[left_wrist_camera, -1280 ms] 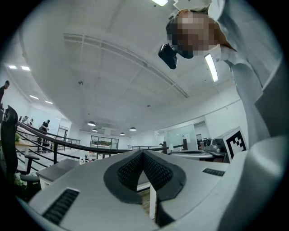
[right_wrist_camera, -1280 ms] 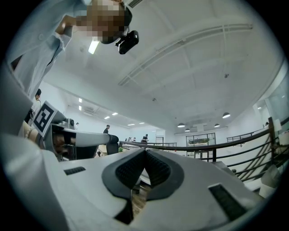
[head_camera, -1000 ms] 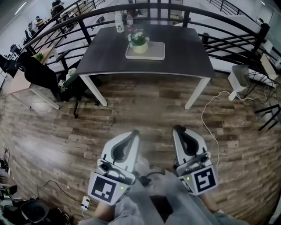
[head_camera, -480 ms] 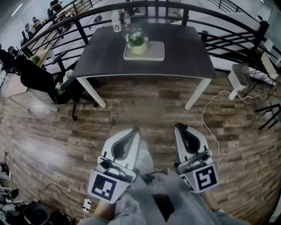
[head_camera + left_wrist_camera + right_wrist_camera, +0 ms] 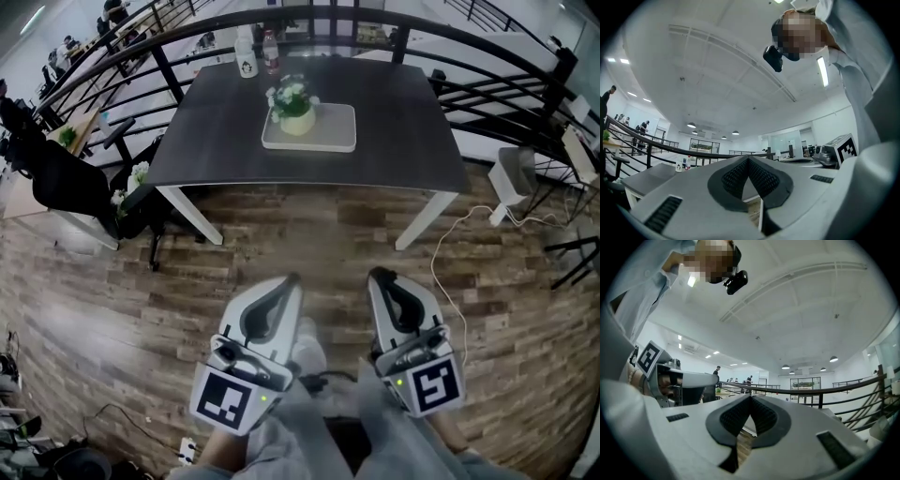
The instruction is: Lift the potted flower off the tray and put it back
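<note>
Your left gripper (image 5: pixel 287 281) and right gripper (image 5: pixel 381 276) are both closed tip to tip on nothing, held level over the wood floor (image 5: pixel 328 225). The potted flower (image 5: pixel 294 105) stands upright well ahead, in line with the left one. It occupies the left end of the tray (image 5: pixel 333 131), mid-table (image 5: pixel 403 141).

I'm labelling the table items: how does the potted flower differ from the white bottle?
The potted flower sits on the tray; the white bottle stands on the bare table by its far edge. The potted flower is broad, with green leaves and white blooms; the white bottle is slim and mostly white. Both stand upright.
</note>
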`<state>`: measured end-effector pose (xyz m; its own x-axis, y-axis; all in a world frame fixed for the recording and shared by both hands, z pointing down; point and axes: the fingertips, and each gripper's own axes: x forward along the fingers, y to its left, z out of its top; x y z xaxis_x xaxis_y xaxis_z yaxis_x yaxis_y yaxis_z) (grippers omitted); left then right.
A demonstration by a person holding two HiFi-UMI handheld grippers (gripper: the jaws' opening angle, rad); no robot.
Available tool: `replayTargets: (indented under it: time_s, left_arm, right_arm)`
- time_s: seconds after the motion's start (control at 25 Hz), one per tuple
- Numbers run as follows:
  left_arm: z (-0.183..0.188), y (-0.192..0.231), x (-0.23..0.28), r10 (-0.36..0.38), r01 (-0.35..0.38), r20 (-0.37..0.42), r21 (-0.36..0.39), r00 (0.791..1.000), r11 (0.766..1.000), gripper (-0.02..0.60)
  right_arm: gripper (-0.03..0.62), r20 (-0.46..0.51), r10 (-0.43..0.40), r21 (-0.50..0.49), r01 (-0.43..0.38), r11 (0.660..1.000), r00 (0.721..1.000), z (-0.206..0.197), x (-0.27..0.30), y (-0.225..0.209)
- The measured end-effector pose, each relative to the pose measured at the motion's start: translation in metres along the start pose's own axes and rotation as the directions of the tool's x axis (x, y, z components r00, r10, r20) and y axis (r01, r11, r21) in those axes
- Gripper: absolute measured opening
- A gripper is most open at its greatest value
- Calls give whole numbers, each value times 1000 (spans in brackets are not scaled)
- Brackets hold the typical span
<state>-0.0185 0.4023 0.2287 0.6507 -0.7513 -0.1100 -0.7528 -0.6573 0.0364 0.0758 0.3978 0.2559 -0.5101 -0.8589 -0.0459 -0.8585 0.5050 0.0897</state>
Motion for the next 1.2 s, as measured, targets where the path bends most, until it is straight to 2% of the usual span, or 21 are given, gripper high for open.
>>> replayTargets:
  time_s: [0.52,0.88,1.2]
  left_arm:
    - [1,83,76,-38,38,11,1,999,999,-2]
    - [1,133,98,-47,47,28,19,998,999,-2]
    - [-4,152,107,-48,48,35,6,998,999,-2]
  right_arm:
    - [3,16,-46,-13,46,999,999,5,98,-46]
    - [3,30,-72,-31,73,997,997,2,149,-59]
    - [3,12,-103,-44,103,994,995,-5,162,-68]
